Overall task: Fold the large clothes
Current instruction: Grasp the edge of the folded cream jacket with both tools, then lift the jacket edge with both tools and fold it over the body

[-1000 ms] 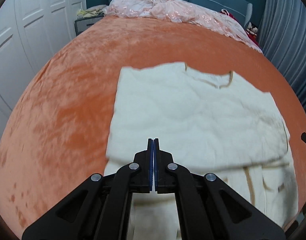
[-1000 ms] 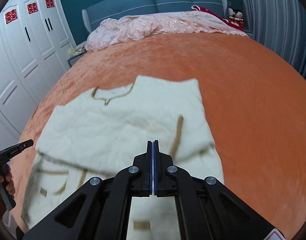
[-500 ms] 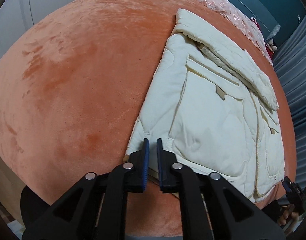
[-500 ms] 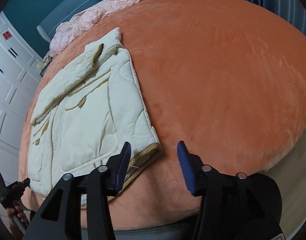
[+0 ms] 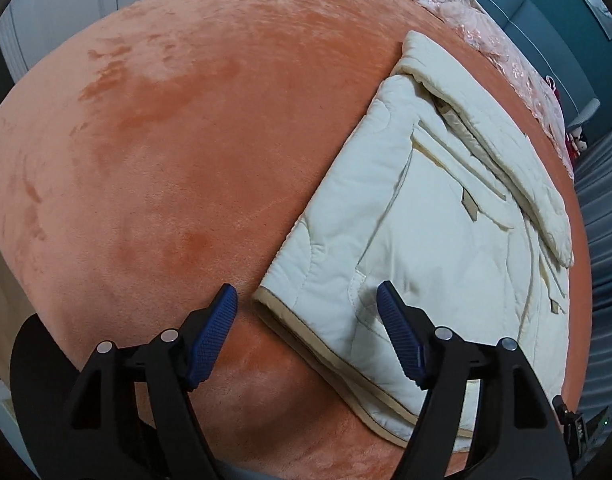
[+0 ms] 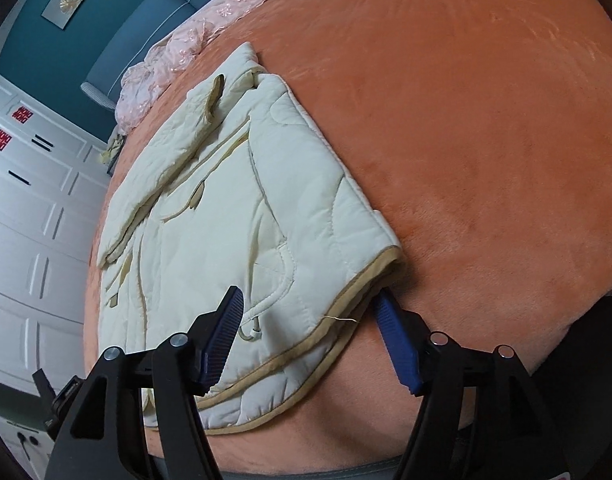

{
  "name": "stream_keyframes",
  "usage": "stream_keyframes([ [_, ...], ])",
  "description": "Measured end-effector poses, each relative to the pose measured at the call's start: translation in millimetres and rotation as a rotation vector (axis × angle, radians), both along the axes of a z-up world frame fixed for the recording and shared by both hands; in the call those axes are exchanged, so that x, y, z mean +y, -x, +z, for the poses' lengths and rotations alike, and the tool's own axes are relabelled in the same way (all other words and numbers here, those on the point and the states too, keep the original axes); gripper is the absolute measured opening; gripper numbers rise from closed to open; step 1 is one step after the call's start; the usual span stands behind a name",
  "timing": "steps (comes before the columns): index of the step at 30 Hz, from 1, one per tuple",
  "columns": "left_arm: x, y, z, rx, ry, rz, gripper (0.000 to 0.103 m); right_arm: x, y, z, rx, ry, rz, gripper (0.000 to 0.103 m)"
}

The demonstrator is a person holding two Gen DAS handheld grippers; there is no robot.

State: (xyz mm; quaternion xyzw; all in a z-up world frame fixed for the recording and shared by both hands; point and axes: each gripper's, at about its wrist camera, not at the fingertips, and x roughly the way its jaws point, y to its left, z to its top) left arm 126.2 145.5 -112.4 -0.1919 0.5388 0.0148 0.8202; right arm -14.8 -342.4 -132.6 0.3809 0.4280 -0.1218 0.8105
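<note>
A cream quilted jacket point(image 5: 445, 240) with tan trim lies flat on the orange bed, its sleeve folded across the top. My left gripper point(image 5: 307, 306) is open, its jaws straddling the jacket's near left hem corner just above the cloth. In the right wrist view the jacket point(image 6: 234, 216) fills the left half. My right gripper point(image 6: 309, 312) is open around the near right hem corner, with its right fingertip point(image 6: 385, 304) tucked under the tan hem edge.
The orange plush blanket point(image 5: 166, 160) covers the bed. A pink lace cover point(image 5: 465, 20) lies bunched by the blue headboard point(image 6: 138, 20). White wardrobe doors point(image 6: 26, 208) stand on the left, grey curtains point(image 5: 601, 240) on the right.
A second ago both grippers were shut above the jacket. They dropped to the near hem and opened; the left jaws have widened a lot in the last half second.
</note>
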Motion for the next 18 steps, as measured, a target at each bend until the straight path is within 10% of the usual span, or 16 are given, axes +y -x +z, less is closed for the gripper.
stream_keyframes([
  [4,1,-7,0,-0.01,0.038,-0.018,0.046,6,-8,3,0.003,0.032,-0.005,0.05],
  [6,7,-10,0,0.001,0.101,-0.021,0.013,10,-11,6,0.012,0.068,0.016,0.02],
  [18,-3,24,70,-0.134,0.081,-0.154,0.005,29,22,75,-0.088,0.275,0.192,0.004],
])
